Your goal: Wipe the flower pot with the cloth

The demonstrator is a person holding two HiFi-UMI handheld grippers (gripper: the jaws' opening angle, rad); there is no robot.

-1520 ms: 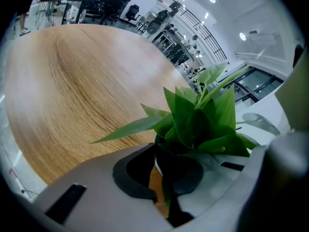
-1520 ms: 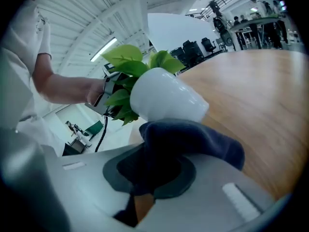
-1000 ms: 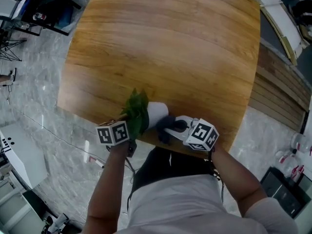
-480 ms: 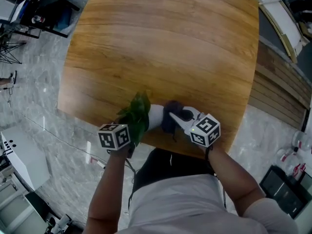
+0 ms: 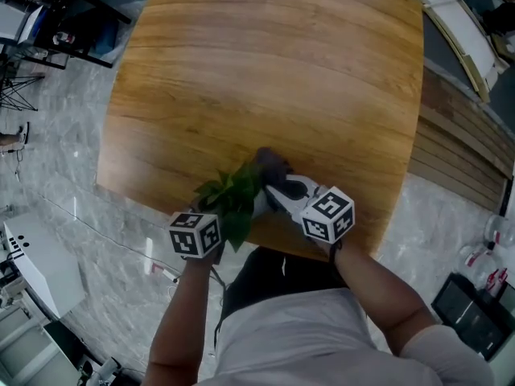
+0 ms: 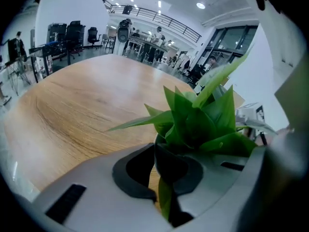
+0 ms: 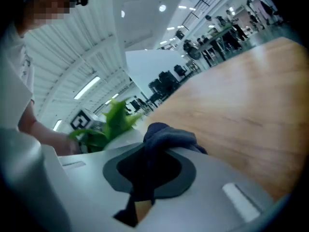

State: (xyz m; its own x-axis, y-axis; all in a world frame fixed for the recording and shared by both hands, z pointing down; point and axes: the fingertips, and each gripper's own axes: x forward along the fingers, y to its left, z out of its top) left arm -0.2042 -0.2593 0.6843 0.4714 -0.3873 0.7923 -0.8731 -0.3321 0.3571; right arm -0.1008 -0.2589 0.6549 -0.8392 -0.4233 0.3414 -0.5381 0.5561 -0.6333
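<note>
A white flower pot [image 5: 259, 205] with a green leafy plant [image 5: 233, 199] is held tilted over the wooden table's near edge. My left gripper [image 6: 166, 170] is shut on the pot's rim, and the leaves [image 6: 203, 120] rise just past its jaws. Its marker cube [image 5: 195, 233] shows under the leaves in the head view. My right gripper [image 5: 278, 185] is shut on a dark blue-grey cloth [image 5: 272, 166]. The bunched cloth [image 7: 164, 139] bulges out of the right gripper [image 7: 149, 173] and lies against the far side of the pot. Most of the pot body is hidden by leaves and cloth.
The round wooden table [image 5: 265, 71] stretches away beyond the pot. Grey marble floor [image 5: 72, 183] lies to the left. Wooden slats [image 5: 451, 159] run along the right. A white cabinet [image 5: 32, 256] stands at the lower left, and office desks and chairs stand far off.
The right gripper has carried the cloth from the pot's right side round to its far side. The left gripper has rolled, so the leaves now cover most of the white pot.
</note>
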